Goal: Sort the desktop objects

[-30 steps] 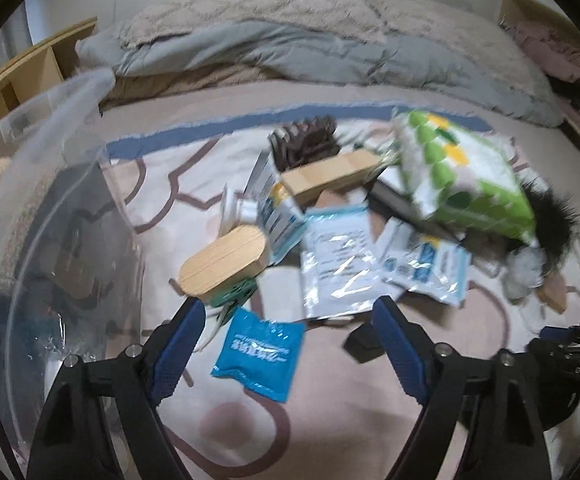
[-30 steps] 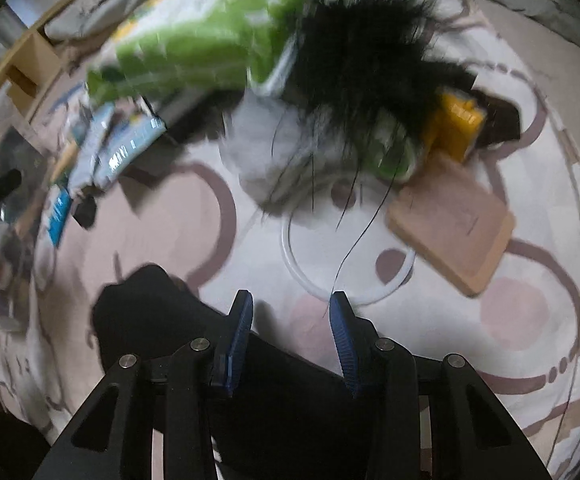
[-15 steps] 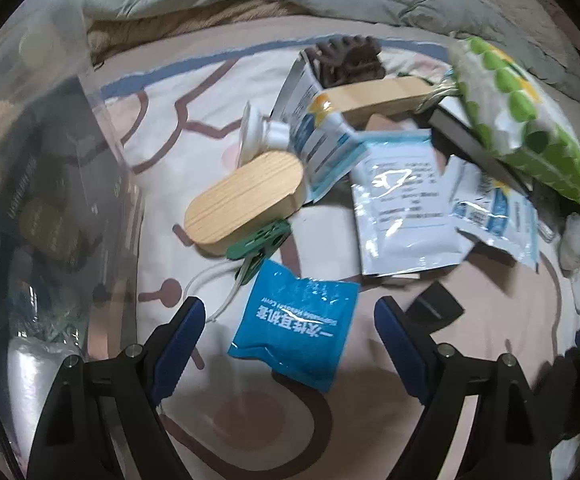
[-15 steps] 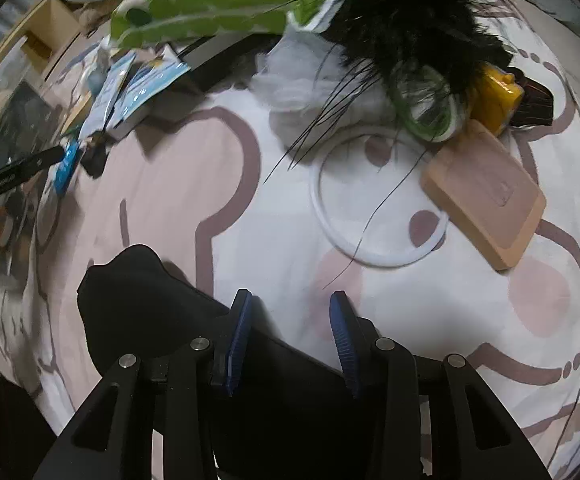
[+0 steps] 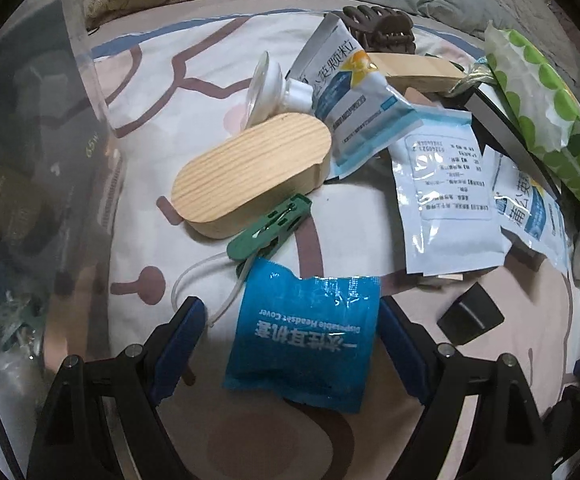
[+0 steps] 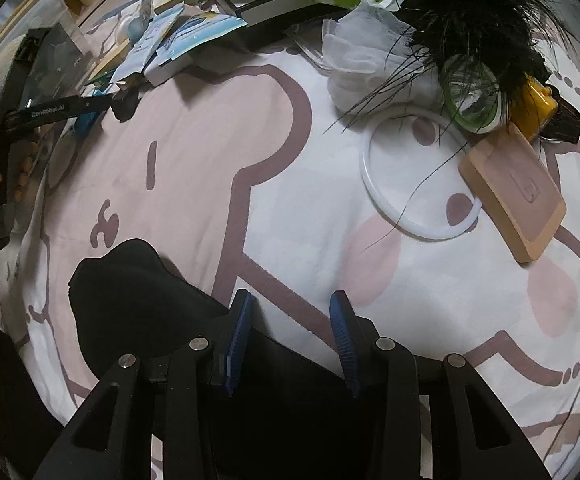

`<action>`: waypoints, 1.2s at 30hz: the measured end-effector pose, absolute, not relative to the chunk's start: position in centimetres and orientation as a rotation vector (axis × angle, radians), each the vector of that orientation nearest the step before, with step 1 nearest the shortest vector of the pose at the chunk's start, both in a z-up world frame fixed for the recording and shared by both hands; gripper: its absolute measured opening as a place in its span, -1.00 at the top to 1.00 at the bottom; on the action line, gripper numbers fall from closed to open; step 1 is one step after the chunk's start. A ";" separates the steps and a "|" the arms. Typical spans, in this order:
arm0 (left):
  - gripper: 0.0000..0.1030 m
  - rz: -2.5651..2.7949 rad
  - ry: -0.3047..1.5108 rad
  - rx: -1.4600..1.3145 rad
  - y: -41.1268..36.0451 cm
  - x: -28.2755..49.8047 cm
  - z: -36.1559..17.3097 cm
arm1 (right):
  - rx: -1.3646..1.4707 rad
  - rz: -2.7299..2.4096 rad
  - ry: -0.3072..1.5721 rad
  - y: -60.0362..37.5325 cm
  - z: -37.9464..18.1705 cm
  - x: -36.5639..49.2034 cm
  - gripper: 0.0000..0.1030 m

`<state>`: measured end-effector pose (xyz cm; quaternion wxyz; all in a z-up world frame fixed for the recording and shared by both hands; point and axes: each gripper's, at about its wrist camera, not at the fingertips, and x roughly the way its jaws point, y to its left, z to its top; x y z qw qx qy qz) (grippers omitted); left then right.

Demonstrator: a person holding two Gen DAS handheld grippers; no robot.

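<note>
Left claw (image 5: 290, 344) spread wide, straddling blue packet (image 5: 303, 332), no grip yet. Right claw (image 6: 290, 336) half-parted, empty. Clear bin (image 5: 30, 184) holds few items; most clutter unsorted on bed.

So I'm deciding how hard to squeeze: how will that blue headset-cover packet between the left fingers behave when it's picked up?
The blue packet looks like thin glossy film, so it is probably light and floppy. Its shiny wrinkled surface may slip between the pads. It looks puffy rather than rigid, so it should crumple harmlessly. The left gripper stands open around it.
</note>
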<state>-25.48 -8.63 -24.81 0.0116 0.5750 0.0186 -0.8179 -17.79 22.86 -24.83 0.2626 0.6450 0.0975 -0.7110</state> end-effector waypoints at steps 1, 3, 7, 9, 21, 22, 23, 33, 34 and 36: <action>-0.65 -2.562 0.060 1.793 -8.7 -25.4 -24.8 | 1.745 -1.922 0.258 23.0 -24.8 -17.8 0.21; -0.65 -2.589 0.082 1.801 -8.8 -24.9 -24.7 | 1.745 -1.916 0.249 23.1 -24.9 -17.7 0.21; -0.45 -2.632 0.102 1.809 -8.4 -23.6 -24.6 | 1.752 -1.909 0.251 23.2 -25.0 -17.6 0.21; -0.33 -2.641 0.087 1.806 -8.0 -22.9 -24.5 | 1.752 -1.910 0.260 23.2 -25.1 -17.5 0.21; -0.27 -2.759 0.048 1.850 -5.6 -19.9 -23.1 | 1.741 -1.936 0.295 23.2 -24.9 -16.4 0.21; -0.27 -2.772 0.053 1.861 -5.3 -19.6 -22.9 | 1.740 -1.935 0.295 23.3 -24.9 -16.3 0.21; -0.27 -2.783 0.060 1.875 -5.1 -19.2 -22.8 | 1.740 -1.934 0.295 23.3 -24.9 -16.3 0.21; -0.27 -2.895 -0.023 2.013 -3.0 -12.4 -21.5 | 1.696 -1.945 0.327 23.7 -24.6 -15.0 0.20; -0.27 -2.900 -0.037 2.011 -3.0 -12.4 -21.4 | 1.694 -1.943 0.332 23.7 -24.5 -14.8 0.20; -0.27 -2.905 -0.068 2.005 -2.7 -12.8 -21.6 | 1.690 -1.937 0.346 23.6 -24.4 -14.3 0.20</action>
